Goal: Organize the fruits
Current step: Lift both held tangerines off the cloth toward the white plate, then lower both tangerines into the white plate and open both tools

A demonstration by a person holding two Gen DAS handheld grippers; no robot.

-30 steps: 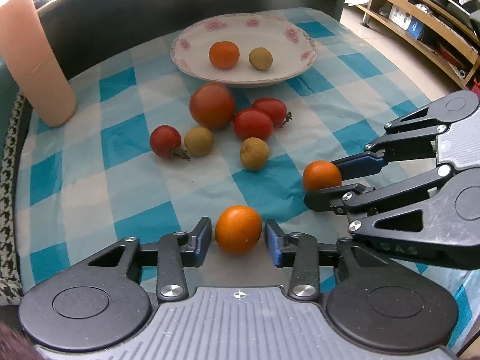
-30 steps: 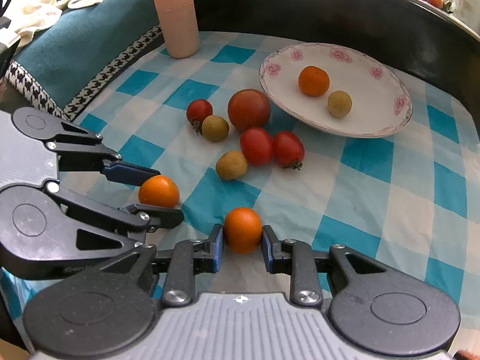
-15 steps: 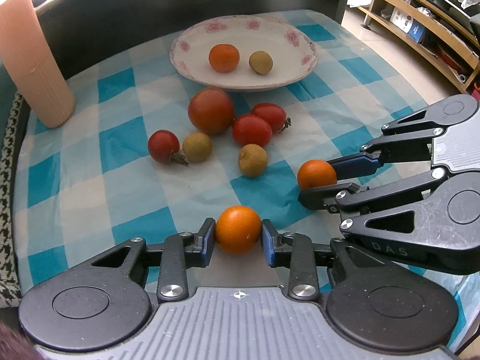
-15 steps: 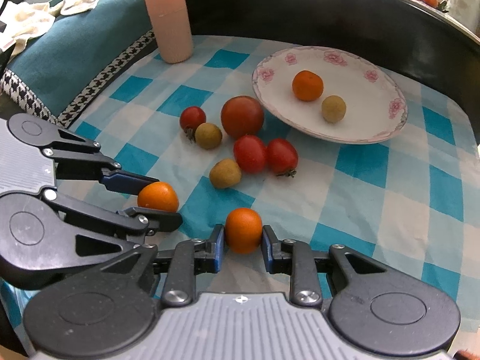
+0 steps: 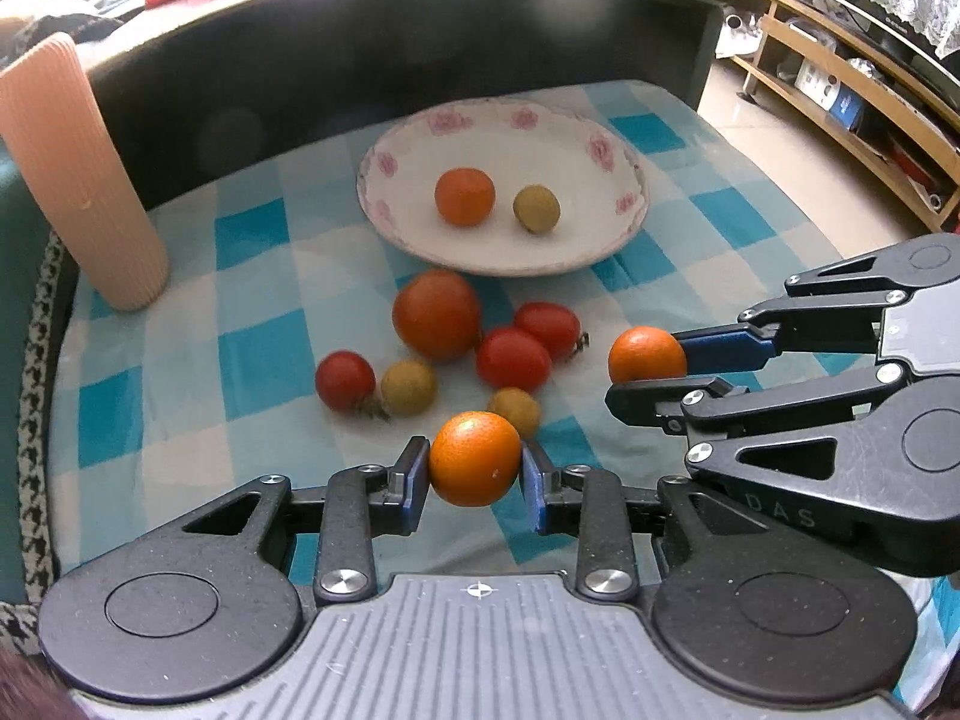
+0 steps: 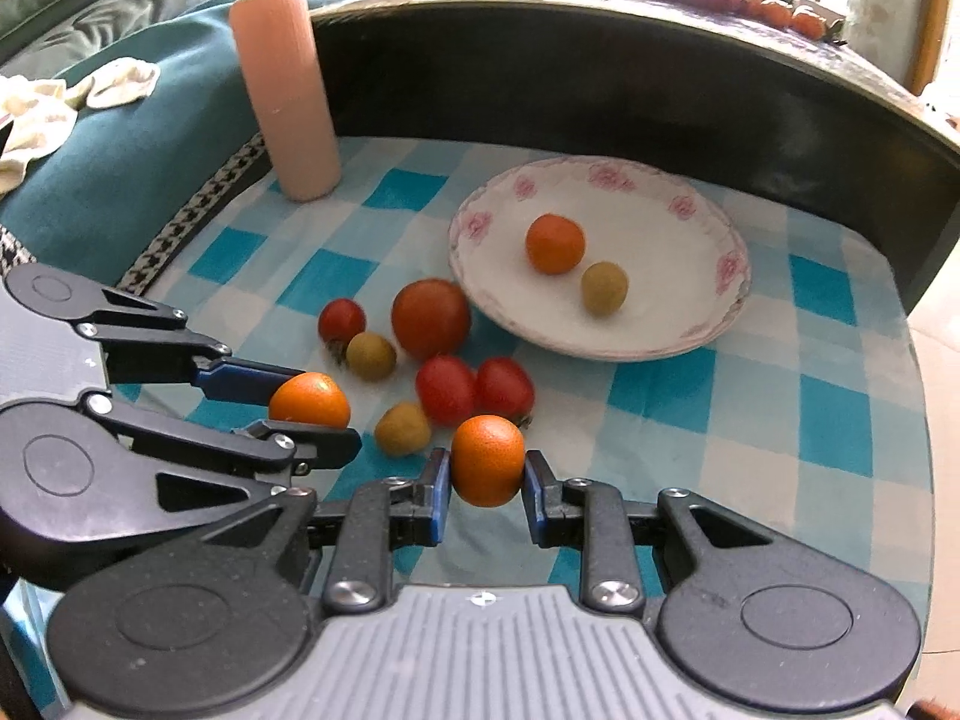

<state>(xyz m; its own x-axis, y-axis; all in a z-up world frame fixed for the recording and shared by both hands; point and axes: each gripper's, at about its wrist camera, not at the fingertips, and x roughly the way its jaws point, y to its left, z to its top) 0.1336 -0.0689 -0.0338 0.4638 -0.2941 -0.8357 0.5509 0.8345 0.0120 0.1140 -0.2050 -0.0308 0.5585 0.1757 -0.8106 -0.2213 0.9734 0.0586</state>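
My left gripper [image 5: 474, 471] is shut on a small orange [image 5: 474, 459], held just above the checked cloth. My right gripper [image 6: 486, 480] is shut on a second orange [image 6: 487, 460]. The two grippers sit side by side, and each shows in the other's view with its fruit. Ahead, a white flowered plate [image 5: 576, 240] holds one orange [image 5: 465, 196] and a yellow-brown fruit [image 5: 536, 208]. Between the grippers and the plate lie a big tomato [image 5: 437, 313], three small red tomatoes [image 5: 513, 358] and two yellow-brown fruits [image 5: 408, 387].
A tall pink ribbed cylinder [image 5: 78, 180] stands at the cloth's far left corner. A dark raised wall [image 6: 600, 78] curves behind the plate. A teal cushion [image 6: 120, 138] lies to the left. The table edge drops to the floor on the right.
The left fingers closed on their orange. Both grippers then rose and moved forward toward the loose fruit with their oranges held.
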